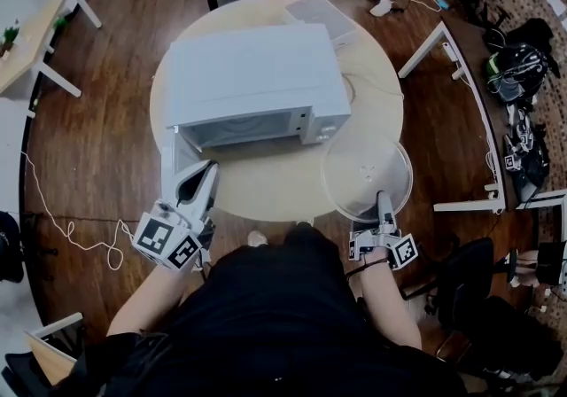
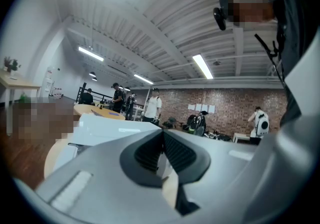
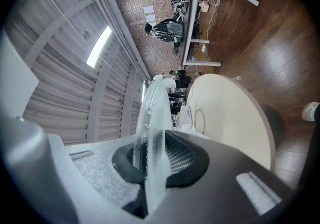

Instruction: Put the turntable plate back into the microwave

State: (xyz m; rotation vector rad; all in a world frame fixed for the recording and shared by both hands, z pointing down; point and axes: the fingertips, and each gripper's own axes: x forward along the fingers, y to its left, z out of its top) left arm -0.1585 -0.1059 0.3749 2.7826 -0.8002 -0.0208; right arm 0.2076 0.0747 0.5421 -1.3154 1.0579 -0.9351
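Head view: right gripper (image 1: 383, 198) clamped on near rim of glass turntable plate (image 1: 363, 169), outside microwave (image 1: 257, 76), at its right over table (image 1: 266, 196) | left gripper (image 1: 209, 170) jaws together, empty | microwave panel print unreadable | cavity dim

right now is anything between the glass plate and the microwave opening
Nothing lies on the table between the turntable plate, held at its rim by the right gripper, and the open cavity of the microwave. The door is swung out to the left. Only the left gripper hovers before the cavity's left end, beside the door.
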